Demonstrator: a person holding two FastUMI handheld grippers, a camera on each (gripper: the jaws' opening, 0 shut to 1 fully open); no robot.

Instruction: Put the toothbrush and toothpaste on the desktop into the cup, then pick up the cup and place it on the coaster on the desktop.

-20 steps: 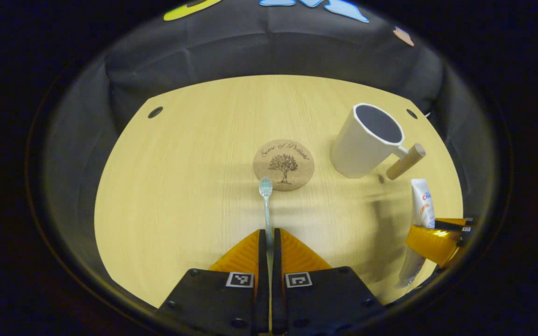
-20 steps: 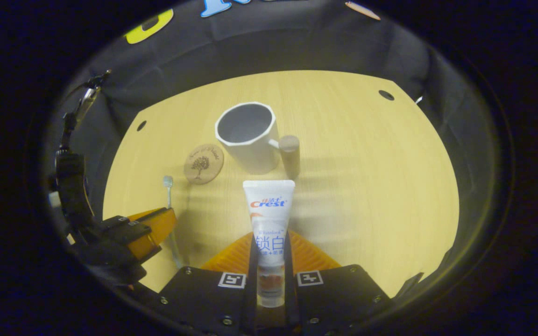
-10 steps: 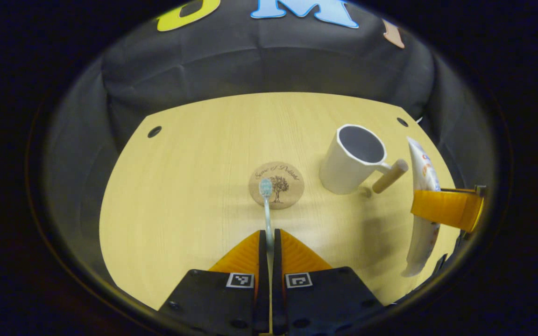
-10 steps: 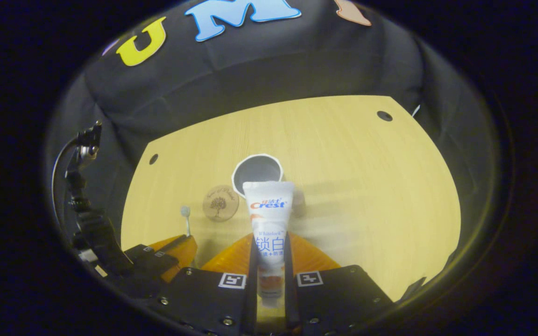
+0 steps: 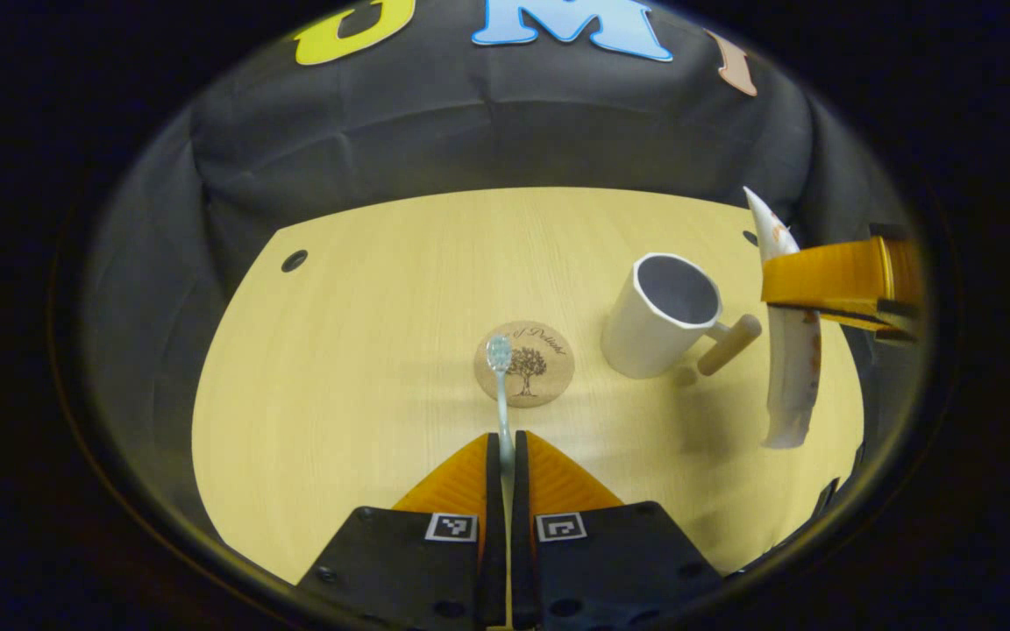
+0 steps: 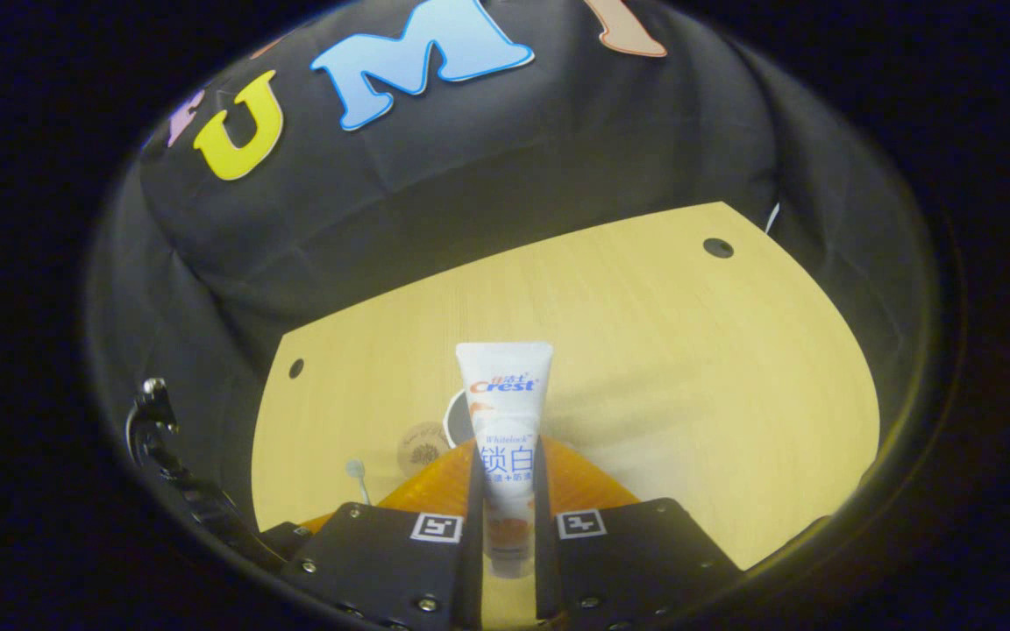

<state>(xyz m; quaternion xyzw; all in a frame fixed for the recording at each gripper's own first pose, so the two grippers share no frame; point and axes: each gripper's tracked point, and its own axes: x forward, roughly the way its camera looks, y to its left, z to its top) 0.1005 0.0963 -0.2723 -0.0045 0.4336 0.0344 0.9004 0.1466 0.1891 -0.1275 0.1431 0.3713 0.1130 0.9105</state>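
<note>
Both items lifted, neither yet in the empty cup [image 5: 665, 314] near the tabletop's right edge, off the coaster [image 5: 525, 364]: left gripper [image 5: 505, 456] clamped on toothbrush [image 5: 500, 386], right gripper [image 6: 505, 478] clamped on toothpaste [image 6: 505, 421]; dropping in, then cup transfer, left.

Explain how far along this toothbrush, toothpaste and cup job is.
Done: both items are lifted. In hand: the left gripper holds the toothbrush, the right gripper the toothpaste tube. Left: the white cup is empty and stands beside the cork coaster, so both drops and the move remain.
</note>
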